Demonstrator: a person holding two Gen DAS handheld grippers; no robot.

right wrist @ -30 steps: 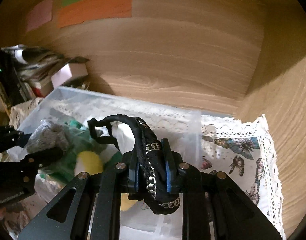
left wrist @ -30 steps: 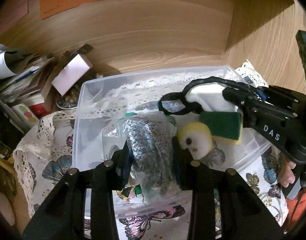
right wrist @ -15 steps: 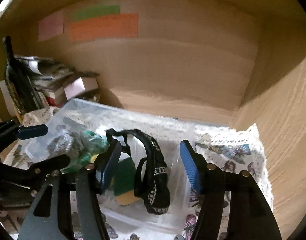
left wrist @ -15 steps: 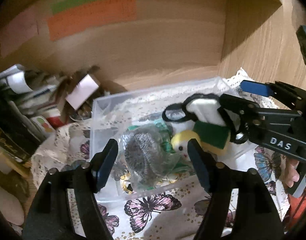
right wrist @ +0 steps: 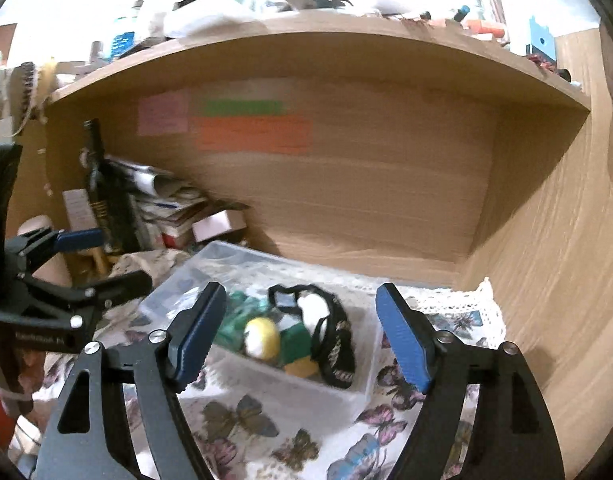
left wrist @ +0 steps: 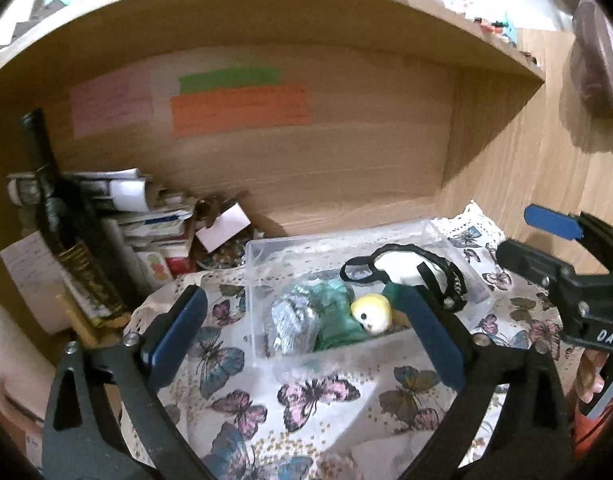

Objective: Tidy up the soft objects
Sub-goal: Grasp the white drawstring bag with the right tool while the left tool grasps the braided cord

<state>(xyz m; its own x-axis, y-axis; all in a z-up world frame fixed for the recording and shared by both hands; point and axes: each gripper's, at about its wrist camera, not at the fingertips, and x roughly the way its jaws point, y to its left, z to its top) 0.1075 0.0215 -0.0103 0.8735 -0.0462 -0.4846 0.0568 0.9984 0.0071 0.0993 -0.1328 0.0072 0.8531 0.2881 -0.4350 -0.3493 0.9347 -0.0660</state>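
Contents of clear rectangular plastic bin (left wrist: 262,280) (right wrist: 358,388), standing on white butterfly-print cloth with lace edging (left wrist: 306,392) (right wrist: 458,320) inside a wooden shelf compartment (left wrist: 366,152) (right wrist: 386,200):
- grey knitted item in crinkled clear wrap (left wrist: 292,326), at the bin's left near corner;
- green crumpled soft piece (left wrist: 334,320) (right wrist: 236,320), just right of the grey item;
- small yellow-and-white plush head with a black eye (left wrist: 371,312) (right wrist: 261,337), centre, resting on the green piece;
- green-and-yellow sponge block (right wrist: 296,346), touching the plush on its right;
- white rounded pad (left wrist: 398,266) (right wrist: 312,308), toward the far side;
- black strap with pale patterned trim (left wrist: 446,280) (right wrist: 338,352), looped around the white pad and trailing to the right near corner.

Left gripper (left wrist: 302,340): blue-padded jaws spread wide, holding nothing, near side of the bin, above the cloth.
Right gripper (right wrist: 300,336) (left wrist: 554,248): jaws likewise spread and empty, to the bin's right.

Left of bin: stacked papers and booklets (left wrist: 146,216) (right wrist: 166,208), small open cardboard box (left wrist: 222,228) (right wrist: 218,224). Back panel: pink, green and orange paper notes (left wrist: 238,110) (right wrist: 254,132).
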